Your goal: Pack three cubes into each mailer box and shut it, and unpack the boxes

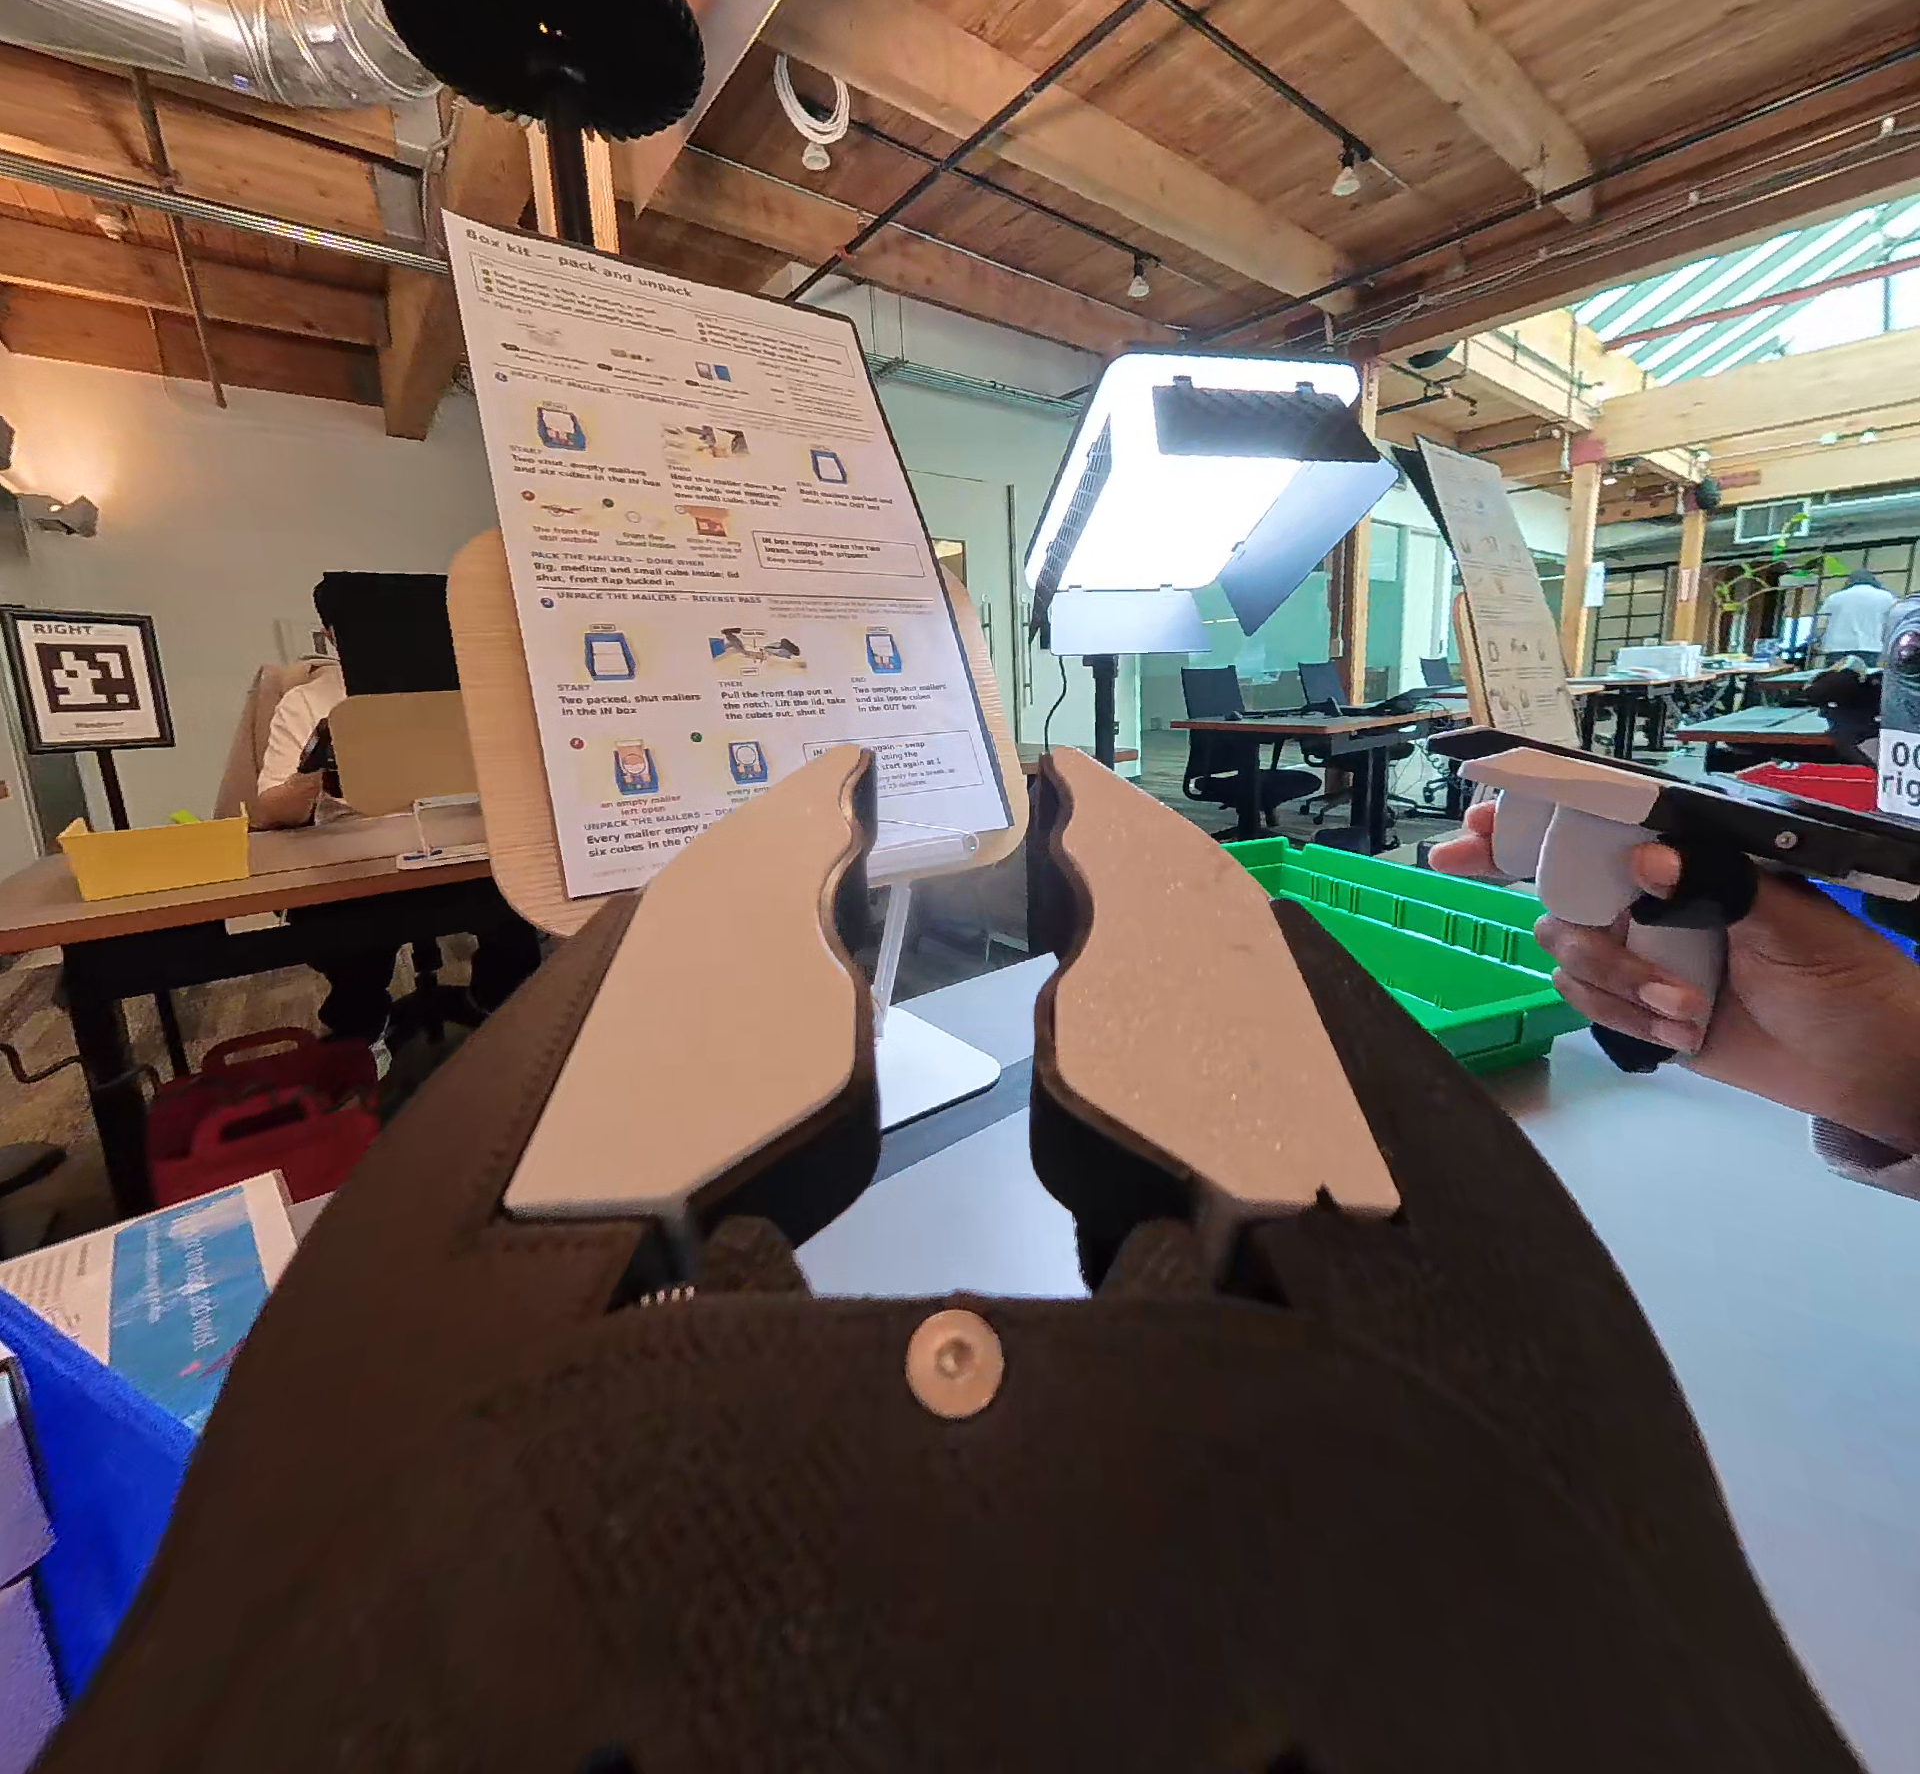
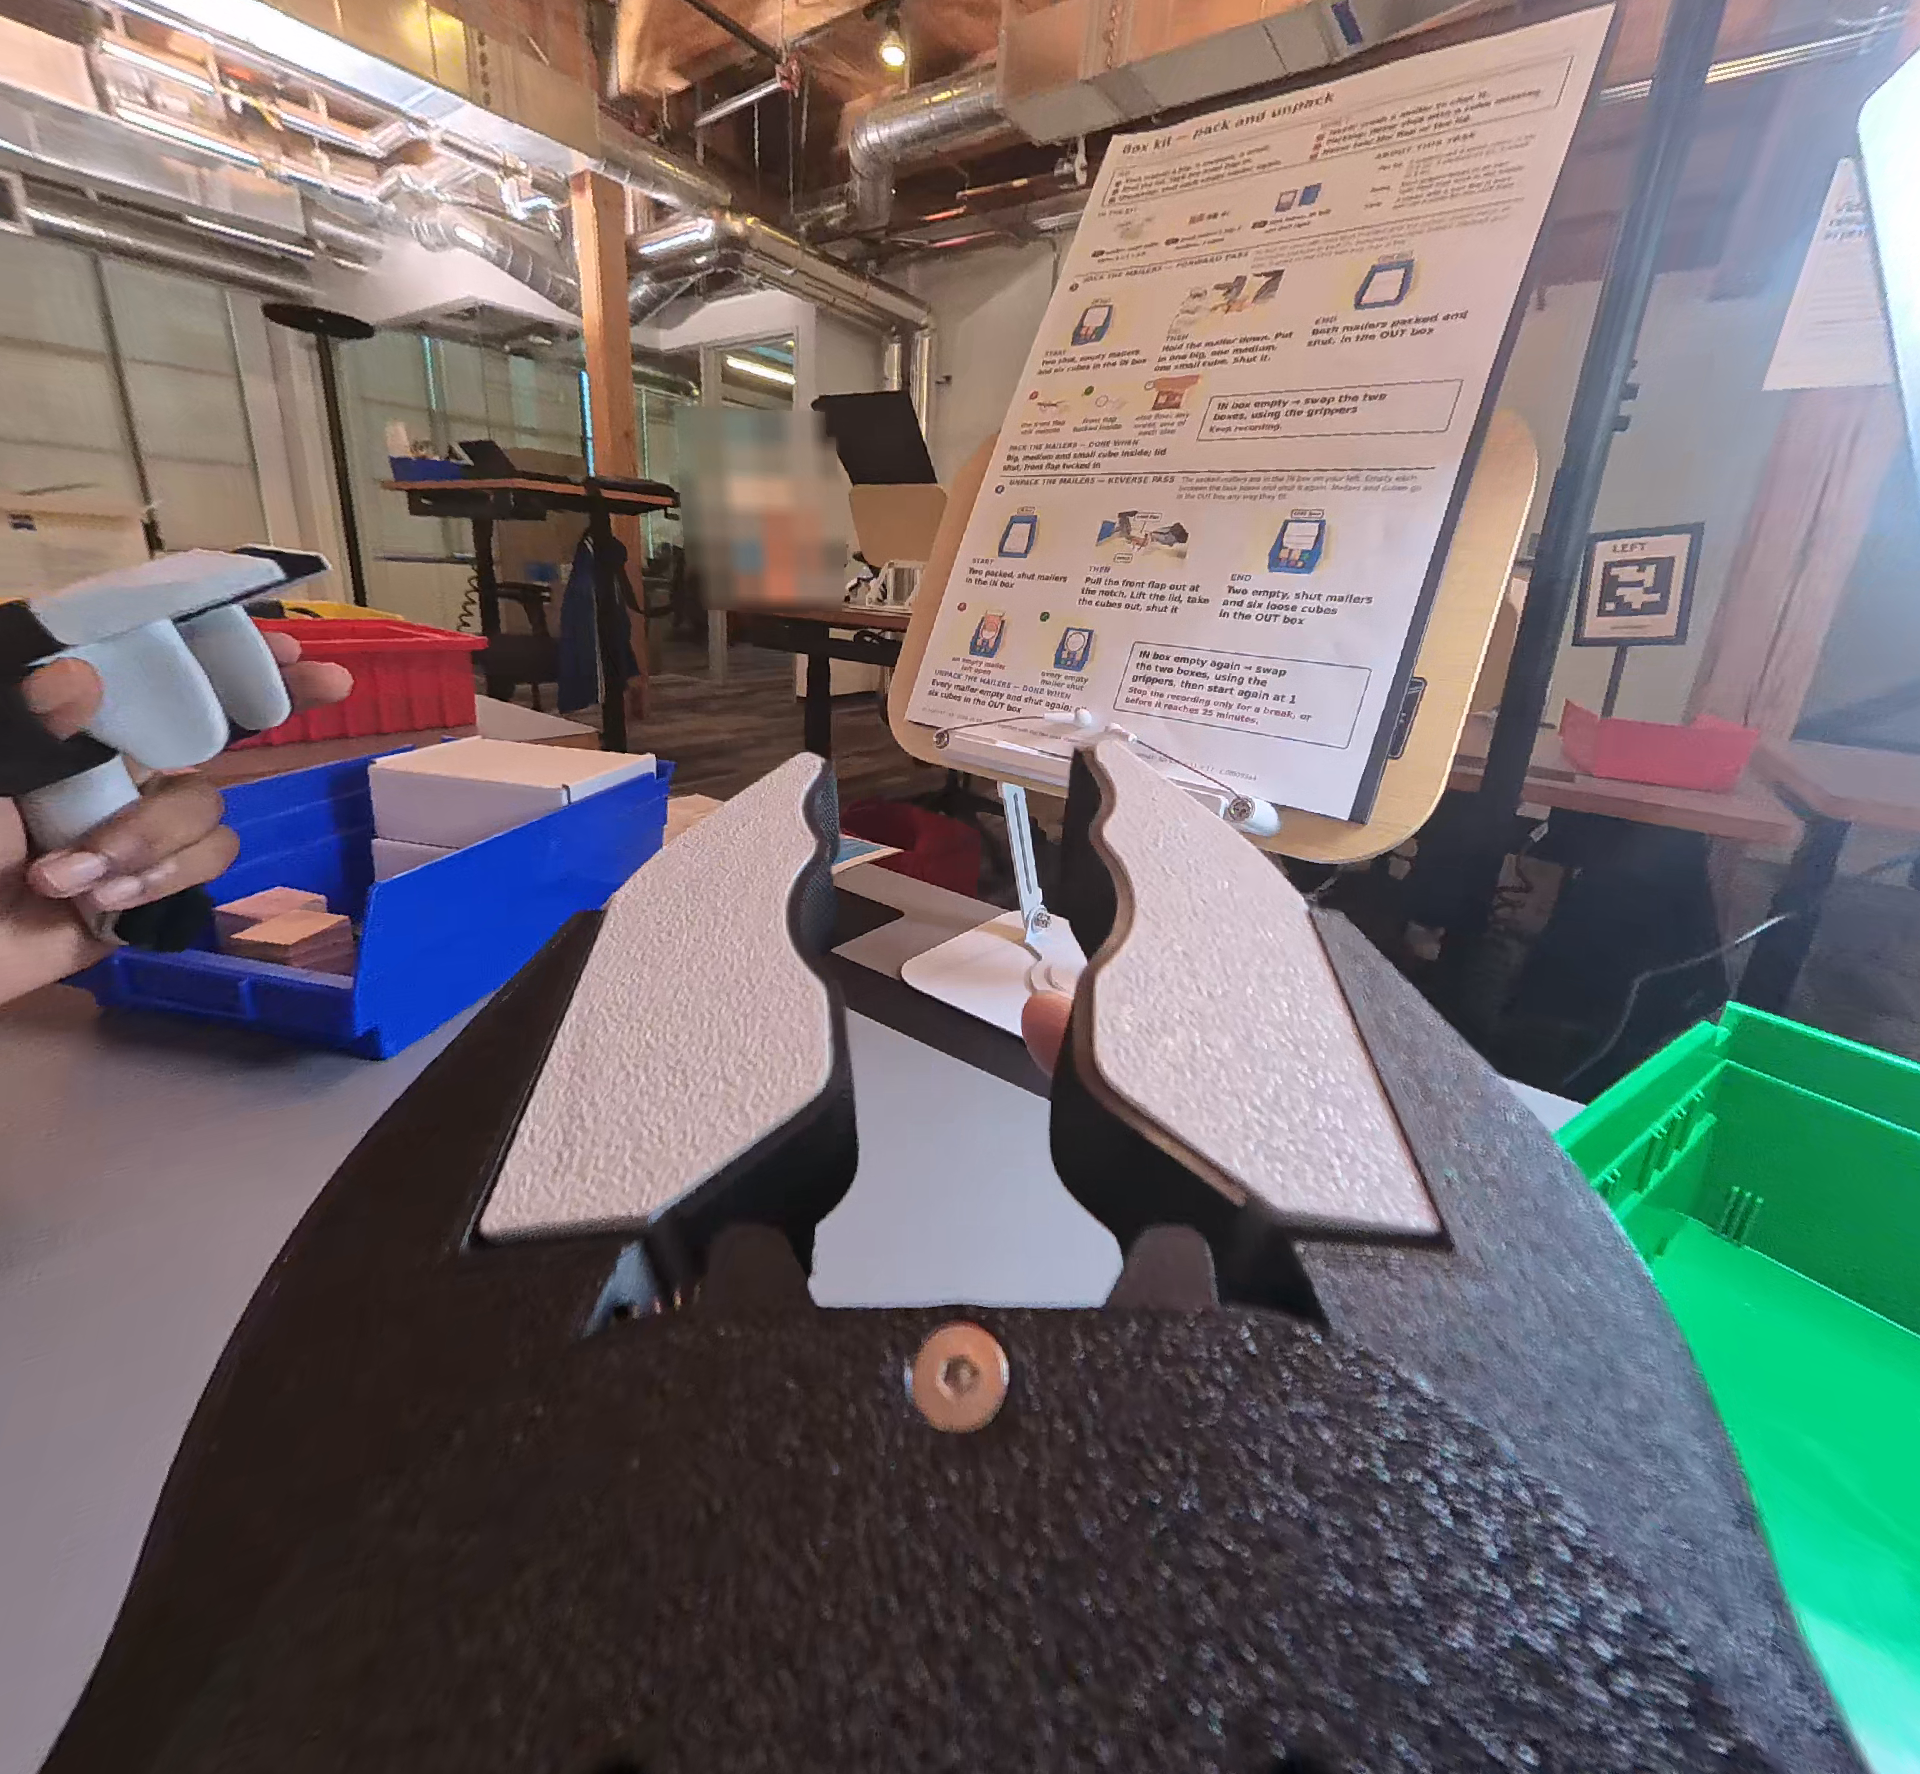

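Observation:
My left gripper (image 1: pixel 956 779) is open and empty, held up above the grey table (image 1: pixel 1714 1309) and facing the instruction board. My right gripper (image 2: pixel 951 779) is also open and empty, at about the same height. A blue bin (image 2: pixel 488 935) at the left of the right wrist view holds two white mailer boxes (image 2: pixel 499 789), both shut, and several wooden cubes (image 2: pixel 281 929). A green bin (image 2: pixel 1787 1236) at the right looks empty; it also shows in the left wrist view (image 1: pixel 1423 945). Each view shows the other gripper held in a hand: the right one (image 1: pixel 1475 758), the left one (image 2: pixel 291 569).
An instruction sheet on a wooden board with a white stand (image 1: pixel 717 561) stands at the table's far edge, straight ahead (image 2: pixel 1247 436). A bright light panel (image 1: pixel 1174 477) stands behind it. A corner of the blue bin (image 1: pixel 83 1475) lies at lower left. Other desks and a seated person are in the background. My right fingertips sit around 25 cm from my left ones.

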Available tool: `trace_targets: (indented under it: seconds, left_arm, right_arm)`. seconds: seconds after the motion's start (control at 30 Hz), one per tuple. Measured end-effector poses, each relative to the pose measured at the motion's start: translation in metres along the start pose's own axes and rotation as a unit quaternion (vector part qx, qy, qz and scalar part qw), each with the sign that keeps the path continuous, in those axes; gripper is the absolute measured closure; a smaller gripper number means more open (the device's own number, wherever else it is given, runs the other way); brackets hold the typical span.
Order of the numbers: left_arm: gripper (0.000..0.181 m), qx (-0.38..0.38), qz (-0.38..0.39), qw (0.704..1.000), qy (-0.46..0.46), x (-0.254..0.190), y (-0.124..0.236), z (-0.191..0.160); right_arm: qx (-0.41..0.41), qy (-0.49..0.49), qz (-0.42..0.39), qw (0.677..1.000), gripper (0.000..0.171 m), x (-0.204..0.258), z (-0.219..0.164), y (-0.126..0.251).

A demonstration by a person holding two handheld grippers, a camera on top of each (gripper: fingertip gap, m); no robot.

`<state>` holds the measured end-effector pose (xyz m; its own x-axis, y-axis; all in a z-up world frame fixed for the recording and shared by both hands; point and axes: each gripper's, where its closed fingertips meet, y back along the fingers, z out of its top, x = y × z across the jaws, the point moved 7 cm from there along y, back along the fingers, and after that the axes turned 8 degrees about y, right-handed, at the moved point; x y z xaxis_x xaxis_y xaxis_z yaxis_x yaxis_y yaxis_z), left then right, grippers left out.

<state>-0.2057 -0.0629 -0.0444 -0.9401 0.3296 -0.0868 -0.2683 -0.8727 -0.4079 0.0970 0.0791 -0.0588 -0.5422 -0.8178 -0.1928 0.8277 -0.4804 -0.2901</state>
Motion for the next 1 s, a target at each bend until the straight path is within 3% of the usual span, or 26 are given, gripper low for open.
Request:
trace_targets:
  seconds: [1.0]
  left_arm:
    - [0.148, 0.041, 0.008, 0.999, -0.018, 0.002, -0.004, -0.024]
  right_arm:
    - [0.01, -0.017, 0.012, 1.0, 0.132, -0.006, -0.005, 0.002]
